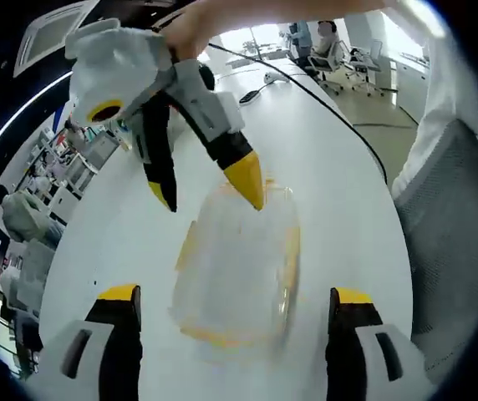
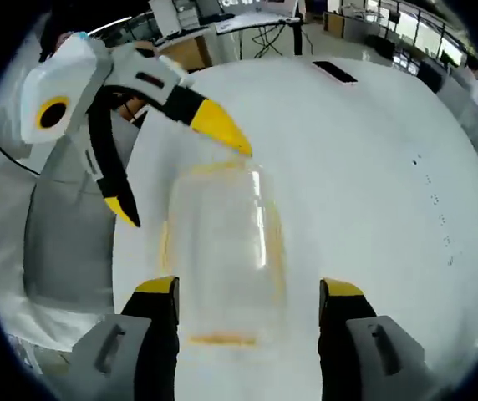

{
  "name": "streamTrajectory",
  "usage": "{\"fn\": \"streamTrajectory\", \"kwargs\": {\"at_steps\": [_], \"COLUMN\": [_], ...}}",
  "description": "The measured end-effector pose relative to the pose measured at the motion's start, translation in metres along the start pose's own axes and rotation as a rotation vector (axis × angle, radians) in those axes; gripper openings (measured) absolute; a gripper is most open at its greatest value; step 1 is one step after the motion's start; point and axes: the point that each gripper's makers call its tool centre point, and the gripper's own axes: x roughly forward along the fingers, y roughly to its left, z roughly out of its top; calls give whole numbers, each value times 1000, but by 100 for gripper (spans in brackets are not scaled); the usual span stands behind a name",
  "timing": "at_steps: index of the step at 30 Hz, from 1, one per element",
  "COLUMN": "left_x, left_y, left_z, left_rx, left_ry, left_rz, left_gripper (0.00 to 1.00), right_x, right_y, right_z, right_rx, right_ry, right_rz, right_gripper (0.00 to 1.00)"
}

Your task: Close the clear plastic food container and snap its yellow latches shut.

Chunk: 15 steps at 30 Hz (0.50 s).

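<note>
A clear plastic food container with yellow latches (image 1: pixel 235 271) was seen on a white table (image 1: pixel 339 159), between both open grippers (image 1: pixel 235 305) (image 2: pixel 247 305). Uneven latch pressure could skid it.

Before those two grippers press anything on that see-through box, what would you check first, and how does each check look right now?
1. Container resting on the white table: ok.
2. Lid seated flat on it: cannot tell, the picture is blurred.
3. Yellow latches snapped shut: cannot tell.
4. Left gripper open, a jaw on each side of the container: ok.
5. Right gripper open and straddling the container too: ok.
6. Right gripper's yellow tip at the container's far edge, touching or just above: cannot tell.
</note>
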Motion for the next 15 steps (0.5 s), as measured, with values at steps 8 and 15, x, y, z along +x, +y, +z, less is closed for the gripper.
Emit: {"fn": "streamTrajectory", "kwargs": {"at_steps": [8, 15], "left_x": [11, 27], "left_y": [7, 2], "left_z": [-24, -10], "left_rx": [90, 98], "left_ry": [150, 139], "left_rz": [-136, -190], "left_gripper": [93, 84], "right_x": [2, 18], "right_y": [23, 11], "right_z": [-10, -34], "right_rx": [-29, -42], "right_ry": [19, 104], "right_rz": [-3, -49], "right_gripper": [78, 90]}}
